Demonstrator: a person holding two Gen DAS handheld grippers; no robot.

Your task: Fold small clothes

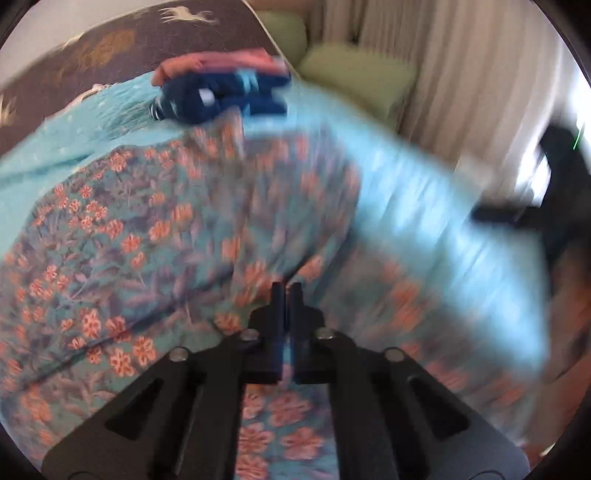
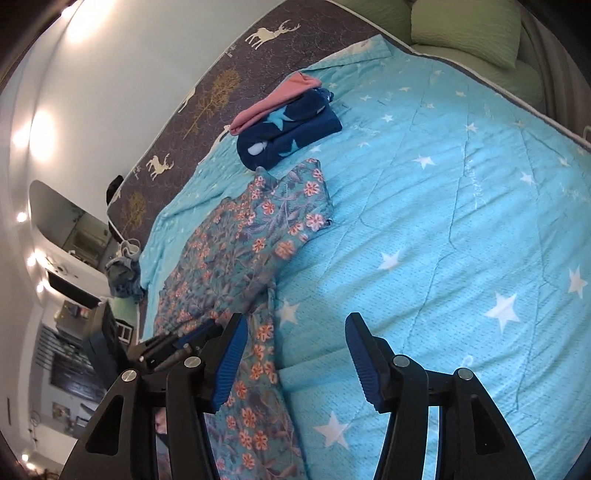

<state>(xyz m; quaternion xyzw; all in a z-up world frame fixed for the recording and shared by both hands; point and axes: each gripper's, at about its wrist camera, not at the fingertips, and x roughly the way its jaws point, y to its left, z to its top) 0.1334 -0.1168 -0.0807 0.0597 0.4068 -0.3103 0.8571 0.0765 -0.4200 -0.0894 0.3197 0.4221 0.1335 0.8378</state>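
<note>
Your L gripper [image 1: 287,291]: fingers pressed together, nothing between.
Your R gripper [image 2: 295,354]: jaws apart, ribbed blue pads [image 2: 229,363], empty.
Floral garment [image 2: 236,251]: thin, creased, lying on the quilted star blanket [image 2: 443,221], near folded fleece stack [image 2: 288,129].

Big bed w/ a blue blanket [image 2: 461,206] w/ white stars on top. Under it a dark gray cover [image 2: 207,96] w/ white deer & gold trees. Green pillows [image 2: 469,26] at the far end of the bed. Long pale curtains [image 1: 454,74] hang beside the pillows, bright light coming thru. White wall [image 2: 122,85] on the other side w/ round bright light spots. White shelf [image 2: 70,240] & dark stuff past the bed corner, too small to tell.
</note>
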